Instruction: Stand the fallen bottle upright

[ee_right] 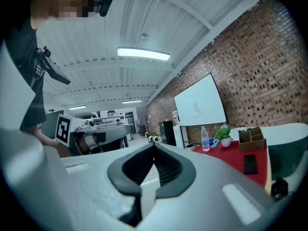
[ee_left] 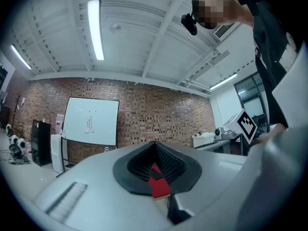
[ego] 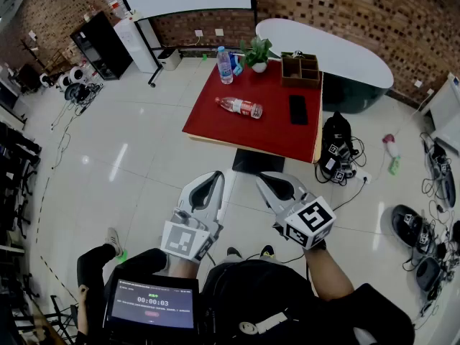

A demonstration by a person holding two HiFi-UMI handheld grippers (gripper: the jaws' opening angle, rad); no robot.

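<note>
Both of my claws are pressed together with nothing between them: my left claw (ego: 210,183) and my right claw (ego: 276,185) point level, side by side, above the pale floor (ego: 144,164) and well short of the red table (ego: 215,124). On that table the fallen bottle (ego: 239,106) lies on its side near the middle, apart from an upright bottle (ego: 225,65) and a potted plant (ego: 257,52) at the far edge, a wooden organizer (ego: 300,70) and a black phone (ego: 297,109).
</note>
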